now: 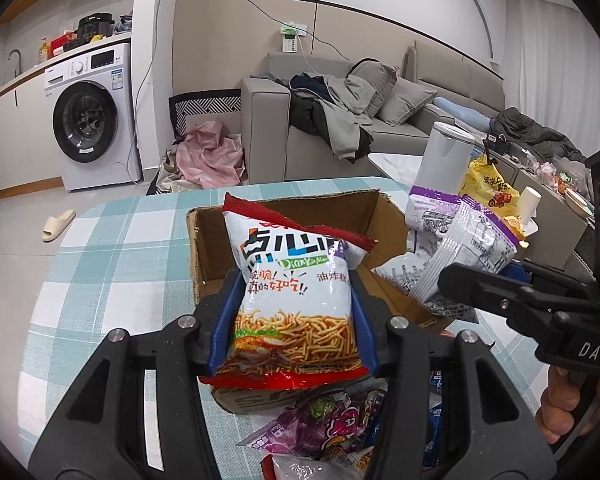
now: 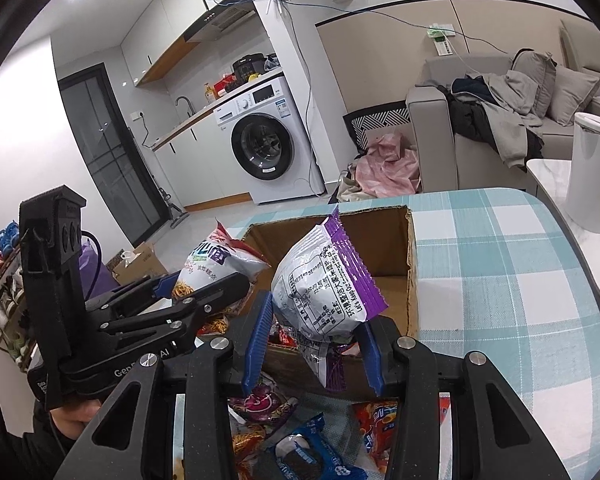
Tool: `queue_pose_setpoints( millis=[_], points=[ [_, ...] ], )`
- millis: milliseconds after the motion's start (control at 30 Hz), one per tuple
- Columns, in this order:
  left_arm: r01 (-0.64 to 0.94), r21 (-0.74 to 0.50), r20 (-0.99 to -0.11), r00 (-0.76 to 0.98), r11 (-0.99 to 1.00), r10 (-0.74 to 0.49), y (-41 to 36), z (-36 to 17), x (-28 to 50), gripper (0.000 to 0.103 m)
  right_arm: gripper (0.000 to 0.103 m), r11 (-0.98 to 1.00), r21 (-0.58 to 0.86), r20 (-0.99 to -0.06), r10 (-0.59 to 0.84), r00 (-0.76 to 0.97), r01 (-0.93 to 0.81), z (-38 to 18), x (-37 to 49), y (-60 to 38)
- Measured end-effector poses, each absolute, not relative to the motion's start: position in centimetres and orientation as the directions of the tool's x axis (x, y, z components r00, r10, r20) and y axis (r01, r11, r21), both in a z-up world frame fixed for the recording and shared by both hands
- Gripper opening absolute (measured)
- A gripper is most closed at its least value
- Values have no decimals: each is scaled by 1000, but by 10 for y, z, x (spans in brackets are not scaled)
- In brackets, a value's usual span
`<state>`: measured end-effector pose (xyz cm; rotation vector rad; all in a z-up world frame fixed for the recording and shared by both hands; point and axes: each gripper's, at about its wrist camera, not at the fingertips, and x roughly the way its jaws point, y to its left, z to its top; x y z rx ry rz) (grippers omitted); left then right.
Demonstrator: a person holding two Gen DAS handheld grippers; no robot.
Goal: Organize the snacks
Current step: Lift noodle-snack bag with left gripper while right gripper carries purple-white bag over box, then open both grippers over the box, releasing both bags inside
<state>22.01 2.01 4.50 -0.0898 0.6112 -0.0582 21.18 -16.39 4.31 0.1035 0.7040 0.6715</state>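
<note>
My left gripper point(image 1: 294, 312) is shut on a white and red noodle snack bag point(image 1: 296, 280), which it holds upright over the near edge of an open cardboard box point(image 1: 340, 212). My right gripper point(image 2: 316, 340) is shut on a white and purple snack bag point(image 2: 320, 280), tilted above the same box point(image 2: 410, 264). In the left wrist view the right gripper point(image 1: 472, 276) and its purple bag point(image 1: 456, 240) hang at the box's right side. In the right wrist view the left gripper point(image 2: 200, 280) and the noodle bag point(image 2: 216, 260) are to the left.
Several loose snack packs lie on the checked tablecloth point(image 2: 500, 280) near me: a purple pack point(image 1: 328, 424), a blue pack point(image 2: 312, 452), an orange pack point(image 2: 380, 420). A white cylindrical container point(image 2: 596, 168) and a yellow bag point(image 1: 488, 188) stand beyond the table's right edge.
</note>
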Motion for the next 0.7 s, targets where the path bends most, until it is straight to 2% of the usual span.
queue_pose_setpoints(
  millis=[700],
  points=[
    [15, -105, -624, 778, 994, -77, 23, 16, 249, 48, 41, 811, 293, -612, 566, 552, -507, 29, 236, -152]
  ],
)
